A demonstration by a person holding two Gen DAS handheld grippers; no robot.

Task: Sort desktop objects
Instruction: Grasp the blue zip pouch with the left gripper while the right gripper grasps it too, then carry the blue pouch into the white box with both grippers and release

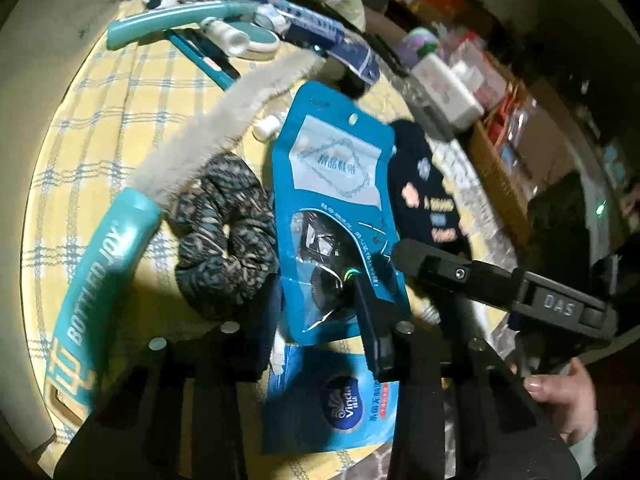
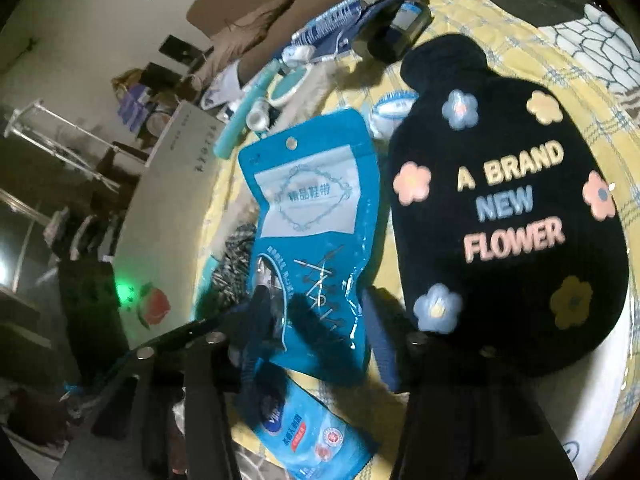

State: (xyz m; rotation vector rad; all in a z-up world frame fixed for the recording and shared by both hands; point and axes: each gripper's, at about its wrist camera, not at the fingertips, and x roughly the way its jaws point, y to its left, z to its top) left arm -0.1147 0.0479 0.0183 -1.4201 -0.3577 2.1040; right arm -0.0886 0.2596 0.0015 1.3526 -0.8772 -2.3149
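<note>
The left gripper (image 1: 324, 312) sits low in the middle of its picture, and its two dark fingers (image 1: 370, 320) are on either side of the bottom of a blue packet (image 1: 332, 184). I cannot tell if they are squeezing it. The right gripper (image 2: 316, 336) is low in the middle of its own picture. Its fingers (image 2: 380, 340) also stand on both sides of the same blue packet (image 2: 316, 216), and I cannot tell if they press on it.

Under the packet's bottom edge lies a blue tissue pack (image 1: 340, 396). Just left of the packet is a dark patterned scrunchie (image 1: 224, 236). Further left, a teal bottle brush (image 1: 104, 280) runs with its fuzzy grey part up toward the middle. To the right of the packet lies a black pouch (image 2: 516, 216) with flowers and letters on it. Everything rests on a yellow checked cloth (image 1: 120, 120). A person's hand (image 1: 568, 400) shows at the lower right of the left picture.
</note>
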